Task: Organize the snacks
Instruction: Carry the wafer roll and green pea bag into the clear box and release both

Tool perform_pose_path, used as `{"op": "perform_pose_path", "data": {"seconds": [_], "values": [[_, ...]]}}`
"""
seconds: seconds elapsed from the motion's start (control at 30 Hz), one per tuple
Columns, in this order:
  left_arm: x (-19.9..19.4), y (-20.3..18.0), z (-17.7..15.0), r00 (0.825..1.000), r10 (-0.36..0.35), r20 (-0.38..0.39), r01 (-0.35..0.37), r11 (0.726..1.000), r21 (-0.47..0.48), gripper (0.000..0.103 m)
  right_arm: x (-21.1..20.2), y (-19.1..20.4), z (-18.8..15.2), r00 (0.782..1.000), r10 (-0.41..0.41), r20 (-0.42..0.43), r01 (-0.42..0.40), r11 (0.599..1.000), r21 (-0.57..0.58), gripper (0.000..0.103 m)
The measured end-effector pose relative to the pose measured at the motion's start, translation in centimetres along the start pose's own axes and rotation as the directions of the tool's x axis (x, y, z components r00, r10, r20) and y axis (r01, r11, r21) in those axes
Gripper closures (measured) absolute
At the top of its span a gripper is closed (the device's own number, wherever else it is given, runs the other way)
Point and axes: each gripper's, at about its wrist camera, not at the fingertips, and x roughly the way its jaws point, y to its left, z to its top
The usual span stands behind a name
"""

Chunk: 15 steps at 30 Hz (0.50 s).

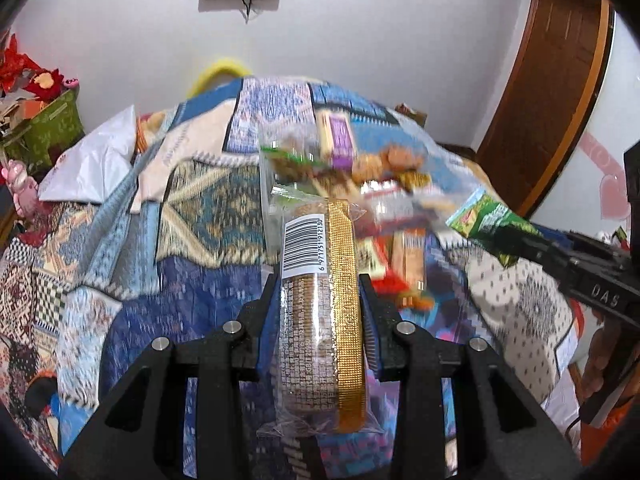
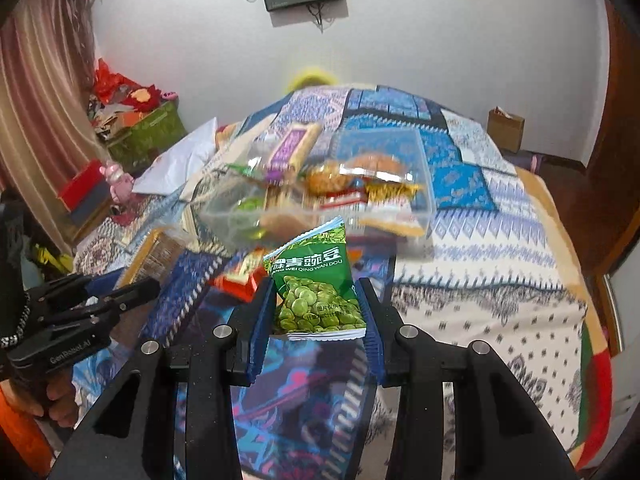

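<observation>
My left gripper (image 1: pixel 320 280) is shut on a long clear-wrapped biscuit pack (image 1: pixel 320 312) with a gold strip and a barcode, held above the patterned bedspread. My right gripper (image 2: pixel 318 284) is shut on a green pea snack packet (image 2: pixel 316 292); this packet also shows at the right of the left wrist view (image 1: pixel 488 220). Ahead of both stands a clear plastic box (image 2: pixel 424 196) filled with several mixed snack packs, also seen blurred in the left wrist view (image 1: pixel 268 184). A few loose snacks (image 2: pixel 236 278) lie on the bed in front of the box.
The patterned bedspread (image 2: pixel 480 272) covers the whole bed. A white bag (image 1: pixel 92 164) lies at the left. A green box of red toys (image 2: pixel 152 128) stands left of the bed. A brown paper bag (image 2: pixel 506 130) is at the far right, a wooden door (image 1: pixel 548 92) beyond.
</observation>
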Motion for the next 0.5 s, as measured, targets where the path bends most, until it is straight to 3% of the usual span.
{"op": "perform_pose_path", "data": {"seconds": [0.5], "values": [[5.6,2.2,8.0,0.998,0.029,0.061,-0.025,0.998,-0.060,0.067,4.3,-1.3,5.2,0.999,0.002,0.048,-0.004,0.999,0.038,0.066]]}}
